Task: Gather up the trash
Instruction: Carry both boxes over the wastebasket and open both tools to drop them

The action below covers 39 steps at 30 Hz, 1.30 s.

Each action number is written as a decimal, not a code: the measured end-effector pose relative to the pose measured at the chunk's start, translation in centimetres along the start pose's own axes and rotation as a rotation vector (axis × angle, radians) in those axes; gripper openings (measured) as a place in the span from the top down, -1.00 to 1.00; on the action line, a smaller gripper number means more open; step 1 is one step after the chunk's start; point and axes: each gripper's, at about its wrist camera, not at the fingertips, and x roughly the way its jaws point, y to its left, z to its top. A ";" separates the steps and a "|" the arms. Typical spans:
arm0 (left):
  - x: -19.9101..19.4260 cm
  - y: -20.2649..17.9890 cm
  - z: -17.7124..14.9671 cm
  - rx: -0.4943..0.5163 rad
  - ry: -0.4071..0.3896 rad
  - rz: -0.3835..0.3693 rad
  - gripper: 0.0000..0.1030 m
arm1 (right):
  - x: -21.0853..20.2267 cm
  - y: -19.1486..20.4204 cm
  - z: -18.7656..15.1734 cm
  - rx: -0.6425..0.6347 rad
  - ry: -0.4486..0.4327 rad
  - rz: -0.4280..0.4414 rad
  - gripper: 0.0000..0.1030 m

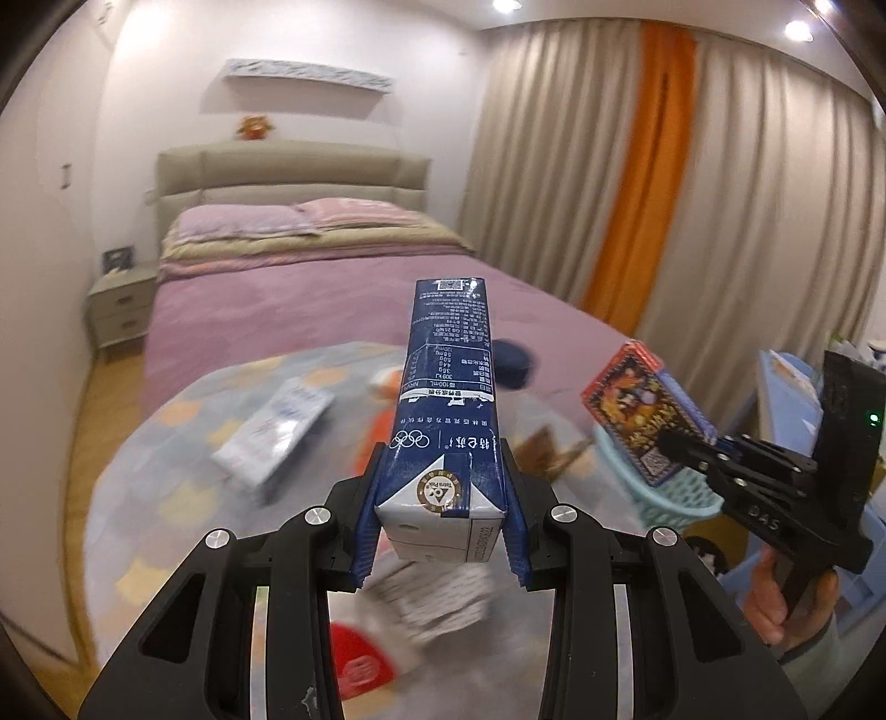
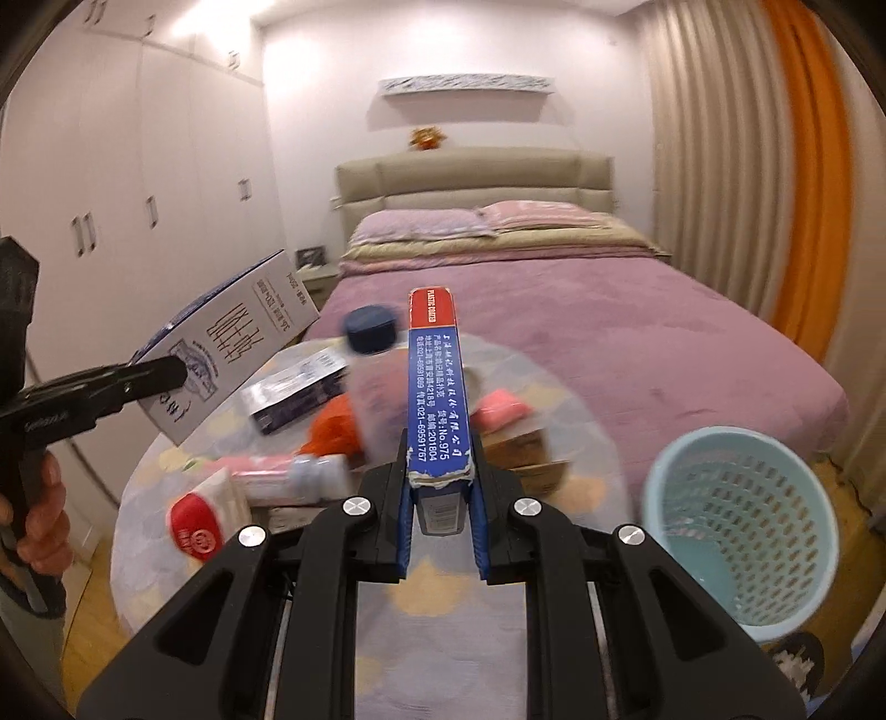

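**Both claws loaded**

Left claw (image 1: 443, 493) clamped on the carton (image 1: 447, 410), held above the surface (image 1: 166, 443). Right claw (image 2: 441, 498) clamped on the card box (image 2: 440, 387), the basket (image 2: 742, 531) near, to its right.

We record a home bedroom. Evidence: a double bed (image 2: 554, 332) with mauve cover, stacked pillows (image 2: 421, 224) and a padded beige headboard (image 2: 470, 177); a grey nightstand (image 1: 119, 307) with two drawers at the bedside; tall white built-in wardrobes (image 2: 138, 194) along one wall; floor-length beige curtains (image 1: 747, 194) with an orange panel (image 1: 637, 194); a wall shelf (image 2: 468, 84) above the bed and a small plush toy (image 2: 426, 138) beneath it; recessed ceiling lights (image 1: 506, 5); wood flooring (image 1: 105, 399).
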 end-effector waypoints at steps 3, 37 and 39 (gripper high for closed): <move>1.7 -3.2 0.7 0.030 0.003 -0.059 0.32 | -1.2 -3.0 -0.1 0.052 -0.015 -0.055 0.72; 24.7 -21.8 -4.0 0.116 0.363 -0.298 0.11 | 4.9 -27.3 -9.7 0.509 0.288 -0.391 0.59; 24.1 -22.0 -4.2 0.119 0.350 -0.293 0.05 | 4.6 -27.3 -9.9 0.512 0.283 -0.390 0.53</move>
